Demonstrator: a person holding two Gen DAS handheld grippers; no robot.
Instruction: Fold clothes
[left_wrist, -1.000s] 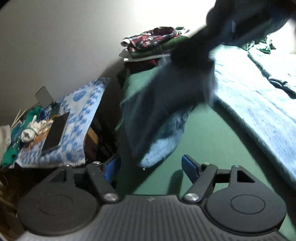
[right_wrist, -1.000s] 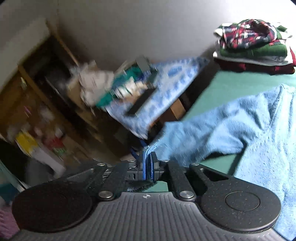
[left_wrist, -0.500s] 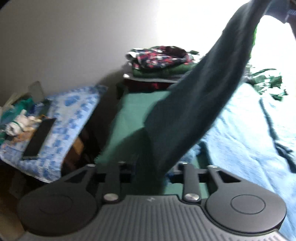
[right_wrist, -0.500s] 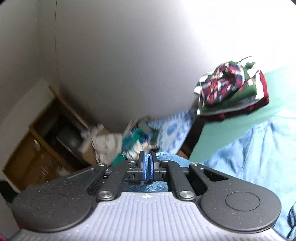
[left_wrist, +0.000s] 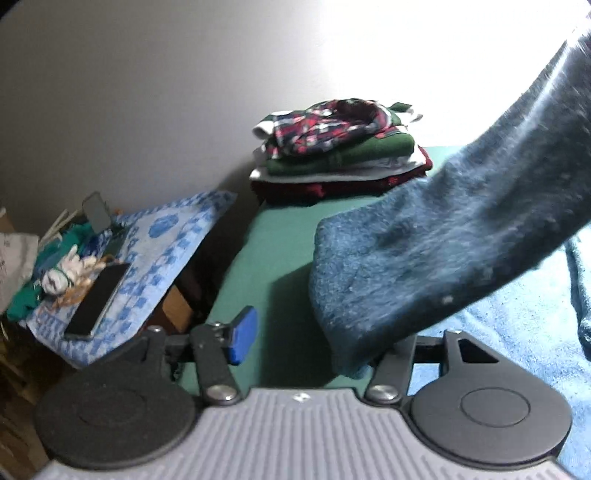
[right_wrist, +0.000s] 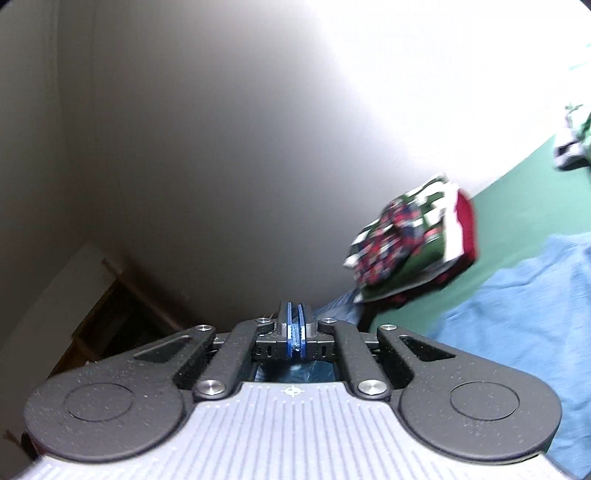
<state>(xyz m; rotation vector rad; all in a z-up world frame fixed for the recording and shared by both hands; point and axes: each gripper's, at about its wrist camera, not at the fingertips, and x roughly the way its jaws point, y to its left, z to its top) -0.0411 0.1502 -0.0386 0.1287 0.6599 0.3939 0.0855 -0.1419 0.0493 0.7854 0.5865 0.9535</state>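
Note:
A light blue fuzzy sweater (left_wrist: 517, 332) lies spread on the green bed sheet (left_wrist: 273, 240). One sleeve (left_wrist: 424, 251) is lifted and hangs from the upper right down to my left gripper (left_wrist: 317, 332). Its jaws are opening. The left blue pad (left_wrist: 242, 336) stands clear of the cloth, and the sleeve end hides the right finger. My right gripper (right_wrist: 294, 325) is shut on the sweater, with blue cloth (right_wrist: 295, 369) showing just below its pads. It is raised and points at the wall. The sweater's body (right_wrist: 517, 314) lies at the lower right.
A stack of folded clothes (left_wrist: 332, 155) with a plaid shirt on top sits at the bed's far end by the wall, also in the right wrist view (right_wrist: 410, 251). A side table under a blue-white cloth (left_wrist: 162, 251) holds a phone (left_wrist: 98, 299) and clutter. A wooden shelf (right_wrist: 110, 314) stands lower left.
The right gripper rose and tipped up, still shut on the sweater, pulling the sleeve higher. The left gripper narrowed around the hanging sleeve, then widened again; its left pad now stands free.

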